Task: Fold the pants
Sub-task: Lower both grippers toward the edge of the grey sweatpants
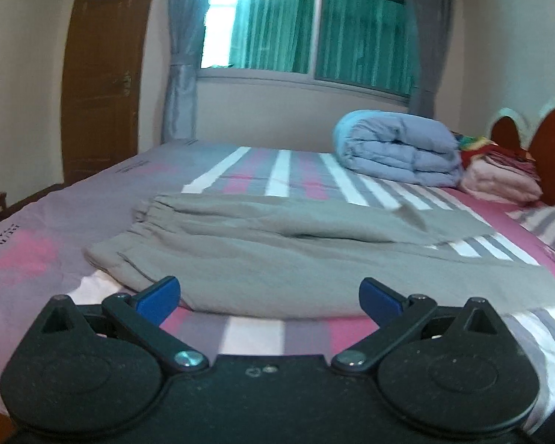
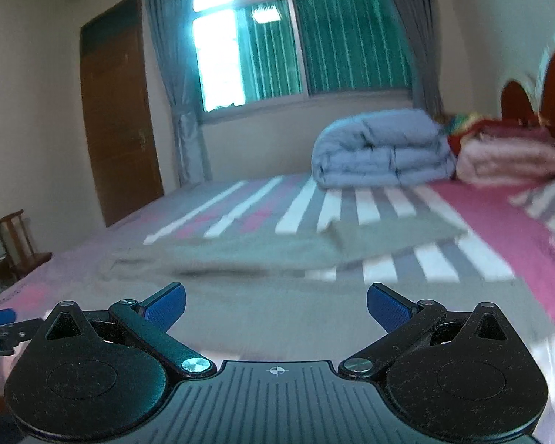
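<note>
Left wrist view: the grey pants point(image 1: 296, 255) lie spread flat on the striped bed point(image 1: 37, 251), waistband toward 10 o'clock, legs running to 3 o'clock. Judging by this, no fold is made yet, so all folding remains. The left gripper point(image 1: 270, 296) has its jaws released and empty, the near hem just beyond them at 12 o'clock.

Right wrist view (blurred): the right gripper point(image 2: 275, 305) is likewise spread wide, holding nothing; the pants point(image 2: 262, 255) lie ahead at 12 o'clock.
</note>
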Demonstrator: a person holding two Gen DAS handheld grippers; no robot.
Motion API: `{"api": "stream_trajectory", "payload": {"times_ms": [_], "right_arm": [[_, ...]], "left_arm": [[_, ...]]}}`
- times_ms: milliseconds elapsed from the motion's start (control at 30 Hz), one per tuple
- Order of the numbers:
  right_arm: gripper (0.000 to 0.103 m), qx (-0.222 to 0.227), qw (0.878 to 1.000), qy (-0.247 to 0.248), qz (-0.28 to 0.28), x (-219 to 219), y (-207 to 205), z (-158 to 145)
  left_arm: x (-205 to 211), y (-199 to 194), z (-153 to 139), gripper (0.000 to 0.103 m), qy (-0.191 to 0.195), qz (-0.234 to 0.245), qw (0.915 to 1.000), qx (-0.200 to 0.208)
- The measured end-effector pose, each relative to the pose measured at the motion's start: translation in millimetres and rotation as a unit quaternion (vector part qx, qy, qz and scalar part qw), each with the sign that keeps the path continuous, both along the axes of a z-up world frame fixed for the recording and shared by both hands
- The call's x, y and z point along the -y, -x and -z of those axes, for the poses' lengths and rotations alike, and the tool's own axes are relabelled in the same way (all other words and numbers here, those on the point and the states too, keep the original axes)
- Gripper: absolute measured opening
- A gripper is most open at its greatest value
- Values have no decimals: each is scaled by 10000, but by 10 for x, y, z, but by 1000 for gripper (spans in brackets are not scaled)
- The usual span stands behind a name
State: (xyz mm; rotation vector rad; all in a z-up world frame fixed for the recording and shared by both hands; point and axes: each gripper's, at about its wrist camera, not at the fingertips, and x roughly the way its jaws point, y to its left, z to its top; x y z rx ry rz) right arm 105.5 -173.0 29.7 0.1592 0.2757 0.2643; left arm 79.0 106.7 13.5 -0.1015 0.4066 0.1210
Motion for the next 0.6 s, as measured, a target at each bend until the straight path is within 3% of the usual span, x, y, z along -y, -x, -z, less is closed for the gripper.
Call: {"api": "stream_trajectory", "payload": {"times_ms": [200, 333, 400, 467, 533, 600], "right_arm": [[103, 100, 9991, 241, -340, -176, -614, -161], [103, -590, 9950, 207, -778, -351, -1227, -189], [103, -596, 9939, 450, -808, -491, -1500, -219], [103, -490, 9929, 604, -904, -641, -1813, -250], [103, -499, 9904, 723, -1065, -795, -2174, -242], [101, -459, 9878, 887, -1193, -910, -2507, -205]], "left_arm": [[-330, -433, -17, 97, -128, -134, 9997, -158], [-710, -861, -74, 97, -116, -255, 9995, -141], [-954, -1159, -86, 97, -128, -187, 9995, -237], [-1179, -1516, -67, 84, -402, -131, 9984, -378], [-1413, -1954, 6, 67, -853, -86, 9933, -775], [-1658, -2295, 83, 63, -956, -88, 9907, -968]]}}
